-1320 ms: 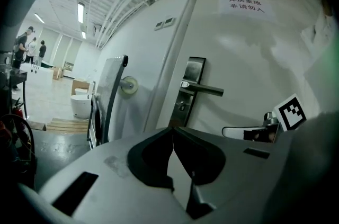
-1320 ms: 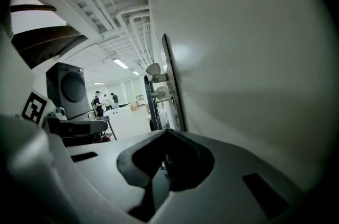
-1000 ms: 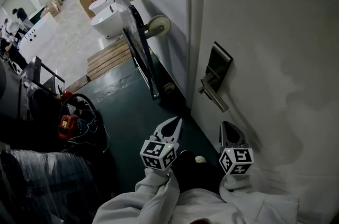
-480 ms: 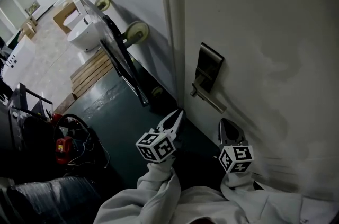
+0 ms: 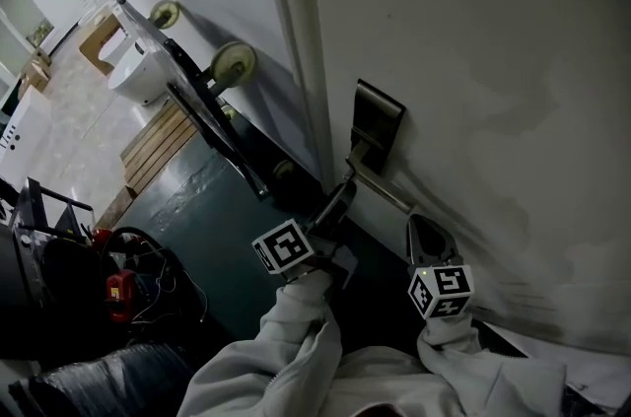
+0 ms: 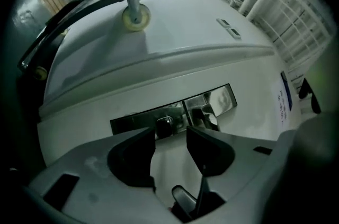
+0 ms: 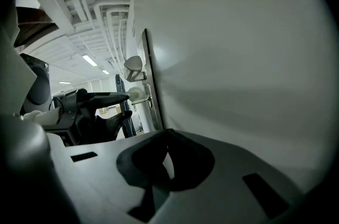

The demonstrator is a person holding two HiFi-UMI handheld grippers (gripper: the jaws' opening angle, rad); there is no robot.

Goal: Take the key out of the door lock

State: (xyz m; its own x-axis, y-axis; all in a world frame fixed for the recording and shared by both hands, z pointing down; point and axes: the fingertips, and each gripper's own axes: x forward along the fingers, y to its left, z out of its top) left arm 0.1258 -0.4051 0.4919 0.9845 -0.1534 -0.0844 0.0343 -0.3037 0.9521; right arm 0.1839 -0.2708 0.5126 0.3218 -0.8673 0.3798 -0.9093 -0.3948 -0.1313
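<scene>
The white door carries a dark metal lock plate with a lever handle. In the left gripper view the lock plate runs across the frame, with a small shiny stub on it that may be the key, beside the handle. My left gripper is open; its jaws have just been opening and nothing is between them, and the stub sits just beyond the tips. In the head view the left gripper points at the plate under the handle. The right gripper is shut and empty by the door; in its own view the right gripper shows its tips meeting.
A wheeled trolley leans against the wall left of the door. Beyond it are a wooden pallet and a white toilet. A red tool with cables lies on the dark green floor at the left.
The left gripper has moved forward to the lock plate, rolling as it went. The right gripper has stayed where it was. The head view has swung a little to the right.
</scene>
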